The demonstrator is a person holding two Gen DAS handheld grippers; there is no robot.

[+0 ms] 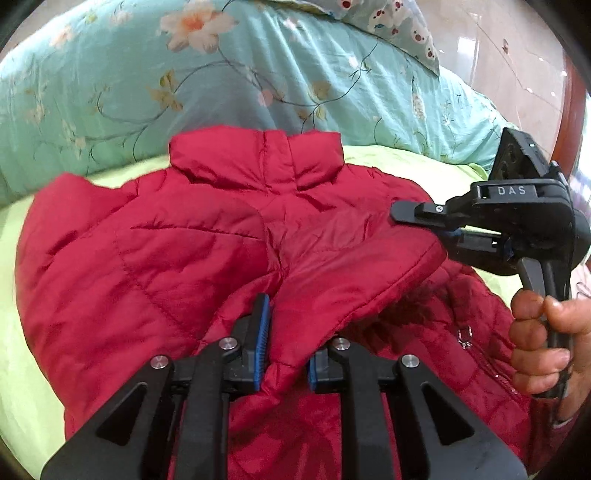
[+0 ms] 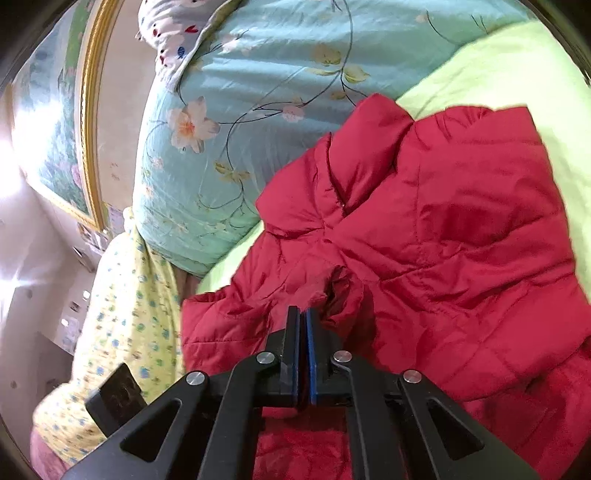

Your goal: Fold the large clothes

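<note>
A red quilted puffer jacket (image 1: 177, 236) lies back-up on a lime green bed sheet (image 1: 22, 332), collar toward the pillows. One side panel is folded over toward the middle. My left gripper (image 1: 284, 343) is shut on the folded edge of the jacket, with red cloth bunched between its blue pads. My right gripper (image 1: 410, 214) shows from the side in the left wrist view, over the jacket's right shoulder. In the right wrist view its jaws (image 2: 303, 332) are closed together on a thin fold of the jacket (image 2: 461, 229).
A teal floral duvet (image 1: 184, 74) is piled behind the jacket. A spotted pillow (image 1: 399, 22) lies at the back. A yellow dotted cloth (image 2: 122, 314) hangs at the bed's side. A gold-framed picture (image 2: 59, 129) hangs on the wall.
</note>
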